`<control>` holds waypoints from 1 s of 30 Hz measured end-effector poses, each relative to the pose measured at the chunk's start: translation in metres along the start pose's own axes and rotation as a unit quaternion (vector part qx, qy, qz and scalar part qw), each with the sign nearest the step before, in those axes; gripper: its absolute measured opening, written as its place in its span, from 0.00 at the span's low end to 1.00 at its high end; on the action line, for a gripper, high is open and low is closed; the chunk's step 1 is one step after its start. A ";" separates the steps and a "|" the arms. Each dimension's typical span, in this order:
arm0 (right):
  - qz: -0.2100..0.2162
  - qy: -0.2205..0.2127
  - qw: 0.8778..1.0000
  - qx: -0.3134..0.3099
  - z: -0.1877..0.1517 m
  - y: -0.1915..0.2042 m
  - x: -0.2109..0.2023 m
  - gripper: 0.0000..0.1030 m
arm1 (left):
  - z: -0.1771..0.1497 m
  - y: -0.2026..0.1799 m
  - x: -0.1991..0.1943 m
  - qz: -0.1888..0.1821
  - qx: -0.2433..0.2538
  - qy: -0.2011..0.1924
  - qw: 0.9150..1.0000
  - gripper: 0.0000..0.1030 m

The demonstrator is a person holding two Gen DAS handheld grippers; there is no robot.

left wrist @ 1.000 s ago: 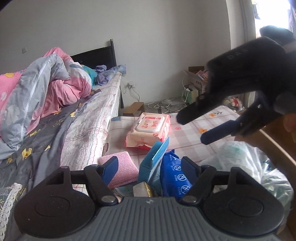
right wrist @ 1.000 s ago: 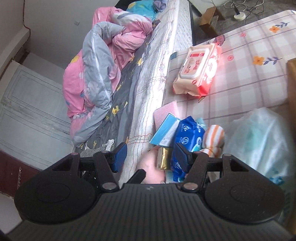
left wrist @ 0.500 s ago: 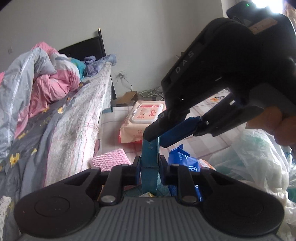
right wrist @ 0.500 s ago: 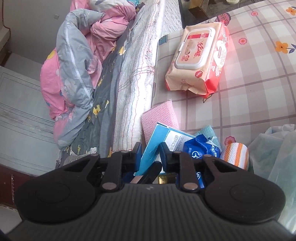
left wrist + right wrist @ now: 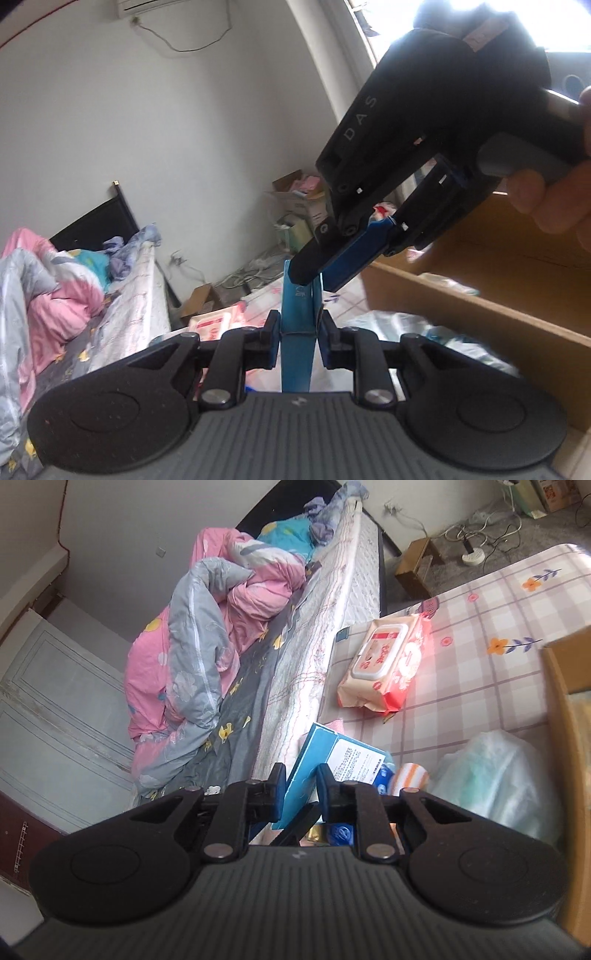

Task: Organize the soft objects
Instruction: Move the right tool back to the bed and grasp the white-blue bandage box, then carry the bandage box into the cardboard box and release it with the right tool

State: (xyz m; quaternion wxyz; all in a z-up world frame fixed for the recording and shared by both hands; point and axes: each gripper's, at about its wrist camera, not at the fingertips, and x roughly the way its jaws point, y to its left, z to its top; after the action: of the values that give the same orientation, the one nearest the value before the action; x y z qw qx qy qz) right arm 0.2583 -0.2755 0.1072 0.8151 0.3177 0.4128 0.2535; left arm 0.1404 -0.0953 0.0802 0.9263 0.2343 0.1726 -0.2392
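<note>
Both grippers are clamped on the same thin blue packet (image 5: 298, 332); the left gripper (image 5: 297, 334) pinches its lower part between its pads, and the right gripper (image 5: 301, 788), seen from the left wrist camera coming in from two o'clock, bites the packet's top edge; their jaws have just been closing, and the packet now sits between both pairs. A two-handed hold makes sense for something this flat and floppy, since one pinch would probably let it sag or twist. In the right wrist view the packet is raised above the clutter at the near edge of the checked counter (image 5: 480, 672), its printed label facing up; beneath it lie a dark blue pouch (image 5: 341, 829) and a striped orange roll (image 5: 410, 781), with a filmy plastic bag (image 5: 495, 775) at four o'clock. A pack of wet wipes (image 5: 388, 664) rests further out at one o'clock, well apart. A cardboard box (image 5: 480, 306) stands open at three o'clock in the left view; that looks the likely destination, so the packet seems to be in transit. The bed (image 5: 332, 602) with its pink quilt (image 5: 207, 627) runs along the counter's far side.
</note>
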 end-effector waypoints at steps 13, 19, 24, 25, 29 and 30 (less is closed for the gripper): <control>-0.018 0.022 0.994 0.107 -0.108 -0.089 -0.058 0.09 | -0.059 -0.043 -0.018 -0.082 -0.027 0.078 0.993 0.55; -0.026 0.071 0.993 0.087 -0.136 -0.082 -0.036 0.12 | -0.091 0.008 -0.016 -0.134 -0.183 0.147 0.963 0.55; -0.063 0.116 0.991 0.011 -0.148 -0.058 -0.022 0.15 | -0.114 0.041 -0.014 -0.192 -0.335 0.150 0.910 0.54; -0.068 0.122 0.990 -0.003 -0.148 -0.053 -0.023 0.16 | -0.115 0.044 -0.015 -0.202 -0.354 0.145 0.902 0.54; -0.077 0.108 0.990 -0.052 -0.135 -0.033 -0.038 0.37 | -0.119 0.051 -0.004 -0.204 -0.385 0.141 0.889 0.54; -0.078 0.098 0.990 -0.061 -0.131 -0.028 -0.041 0.39 | -0.119 0.050 0.000 -0.197 -0.386 0.147 0.889 0.54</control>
State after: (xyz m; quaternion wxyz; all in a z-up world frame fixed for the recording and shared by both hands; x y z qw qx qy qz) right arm 0.1317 -0.2816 0.0482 0.8057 0.2078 0.4983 0.2435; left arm 0.1420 0.0045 -0.0012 0.8419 -0.1477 0.4277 -0.2941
